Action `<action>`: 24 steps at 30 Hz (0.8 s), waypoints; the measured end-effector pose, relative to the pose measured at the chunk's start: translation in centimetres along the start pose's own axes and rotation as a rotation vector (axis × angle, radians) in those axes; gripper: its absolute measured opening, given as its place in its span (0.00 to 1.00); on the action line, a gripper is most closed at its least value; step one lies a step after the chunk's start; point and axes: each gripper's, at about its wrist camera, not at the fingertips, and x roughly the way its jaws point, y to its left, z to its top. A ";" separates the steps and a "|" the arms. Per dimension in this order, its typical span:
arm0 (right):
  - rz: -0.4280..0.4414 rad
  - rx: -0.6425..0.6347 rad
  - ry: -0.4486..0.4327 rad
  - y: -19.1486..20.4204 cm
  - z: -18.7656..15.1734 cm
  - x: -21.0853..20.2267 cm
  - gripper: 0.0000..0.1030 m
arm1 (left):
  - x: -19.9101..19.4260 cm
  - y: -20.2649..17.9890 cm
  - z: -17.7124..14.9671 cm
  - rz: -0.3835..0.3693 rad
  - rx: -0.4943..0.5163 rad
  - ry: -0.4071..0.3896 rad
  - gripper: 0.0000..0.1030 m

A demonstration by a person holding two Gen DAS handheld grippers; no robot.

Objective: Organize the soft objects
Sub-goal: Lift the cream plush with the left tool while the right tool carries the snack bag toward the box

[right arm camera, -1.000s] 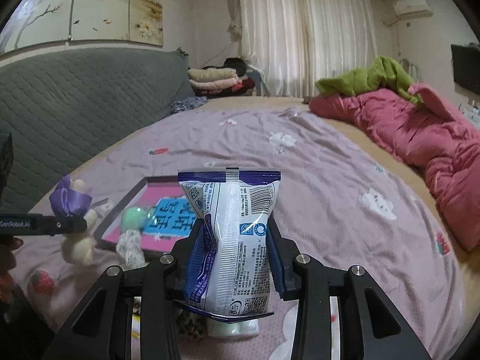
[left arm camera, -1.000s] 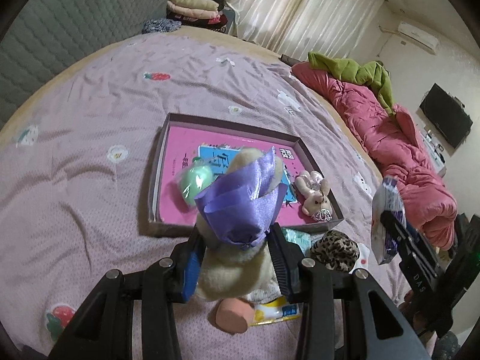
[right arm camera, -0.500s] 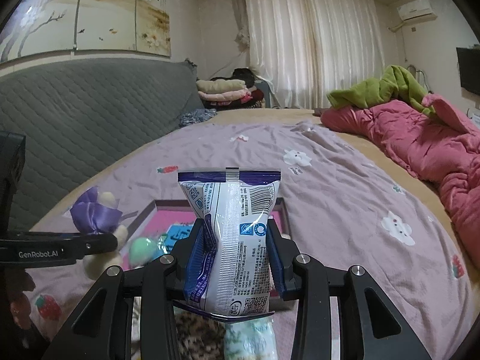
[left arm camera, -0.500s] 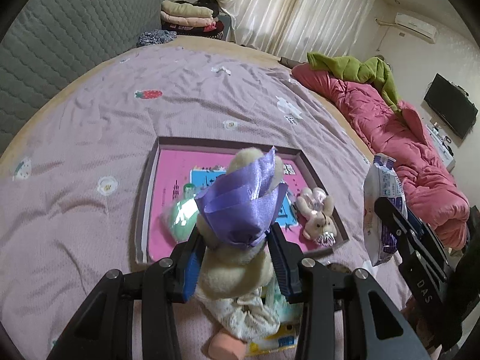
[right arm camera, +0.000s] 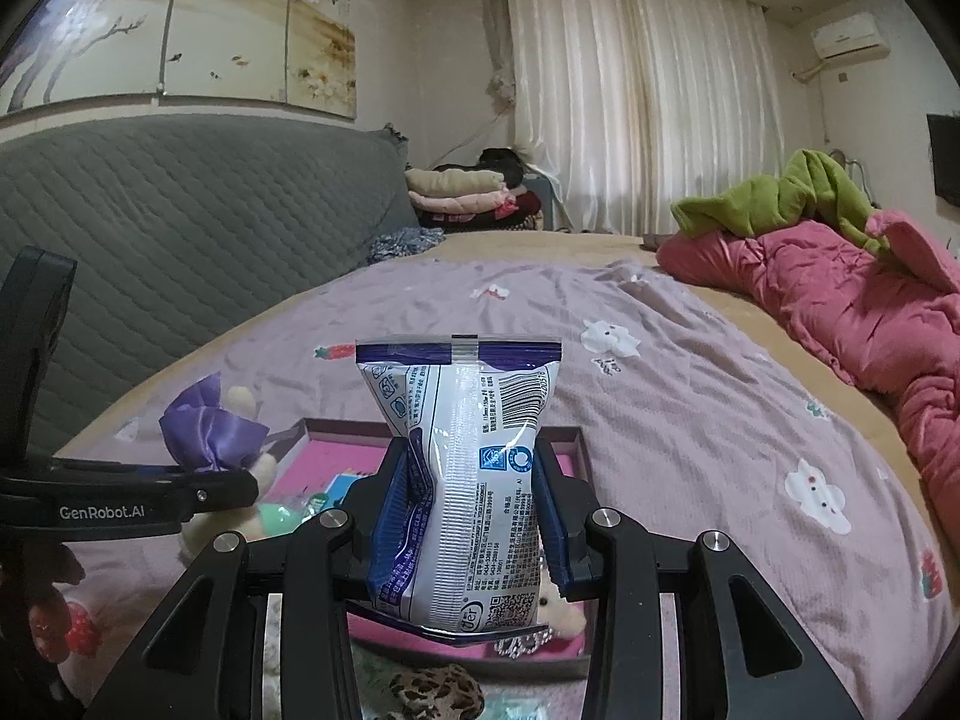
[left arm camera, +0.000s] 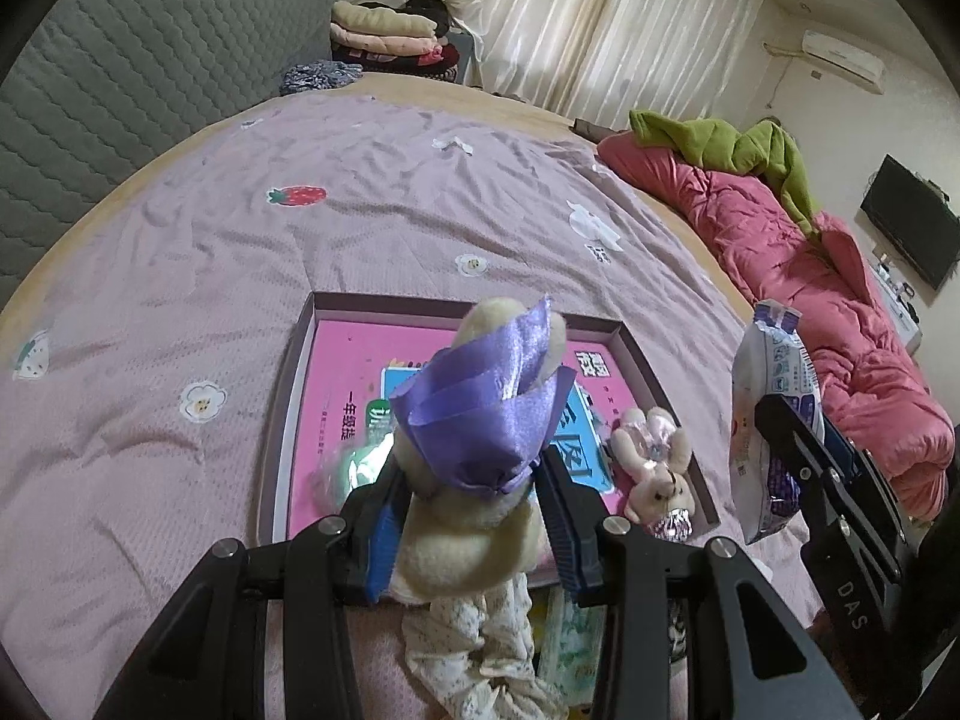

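My left gripper (left arm camera: 471,480) is shut on a cream plush toy with a purple satin bow (left arm camera: 480,414), held over the near edge of a shallow box with a pink printed bottom (left arm camera: 354,378). Inside the box lie a small pink bunny plush (left arm camera: 654,471) and a mint-green soft thing (left arm camera: 360,465), half hidden behind the toy. My right gripper (right arm camera: 474,516) is shut on a white and blue tissue pack (right arm camera: 465,474), upright above the same box (right arm camera: 570,444). In the right wrist view the left gripper (right arm camera: 240,480) with the bowed toy (right arm camera: 210,429) sits at left.
The box rests on a lilac bedspread (left arm camera: 240,252) with strawberry and flower prints. A leopard-print soft item (right arm camera: 432,690) and other small packets lie at the near bed edge. A pink quilt (left arm camera: 810,276) with a green garment lies right; folded clothes (left arm camera: 384,36) sit beyond the bed.
Both grippers have moved forward over the bed with their loads, so the box now sits closer and lower in both views. Both grips are unchanged.
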 end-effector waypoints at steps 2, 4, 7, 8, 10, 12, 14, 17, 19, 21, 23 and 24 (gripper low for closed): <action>-0.002 0.003 -0.009 -0.2 0.2 0.1 0.39 | 0.4 0.0 0.3 0.001 -0.001 0.000 0.41; -0.002 0.011 -0.015 -0.5 0.4 0.4 0.39 | 0.8 -0.2 0.6 0.001 0.000 0.002 0.41; -0.003 0.014 -0.016 -0.8 0.6 0.7 0.39 | 1.4 -0.5 1.0 -0.003 0.006 0.004 0.41; -0.003 0.013 -0.018 -0.8 0.7 0.9 0.39 | 1.5 -0.6 1.0 -0.004 0.009 0.004 0.41; 0.002 0.009 -0.018 -0.7 0.8 1.2 0.39 | 1.8 -0.8 1.2 -0.005 0.015 0.005 0.41; 0.011 0.005 -0.018 -0.6 0.9 1.4 0.39 | 2.2 -1.0 1.3 -0.007 0.017 0.012 0.41; 0.016 0.002 -0.015 -0.5 0.8 1.7 0.39 | 2.7 -1.3 1.4 -0.009 0.025 0.020 0.41; 0.020 0.001 0.002 -0.7 0.7 2.5 0.39 | 3.5 -1.5 1.4 -0.012 0.032 0.040 0.41; 0.024 0.003 0.018 -0.8 0.4 3.1 0.39 | 4.2 -1.5 1.3 -0.015 0.033 0.056 0.41; 0.024 -0.001 0.033 -0.8 0.1 3.7 0.39 | 4.7 -1.5 1.2 -0.019 0.037 0.073 0.41; 0.023 0.001 0.049 -0.8 -0.2 4.2 0.39 | 5.3 -1.5 1.1 -0.032 0.038 0.092 0.41; 0.024 0.001 0.063 -0.8 -0.4 4.5 0.39 | 5.5 -1.5 1.1 -0.039 0.042 0.102 0.41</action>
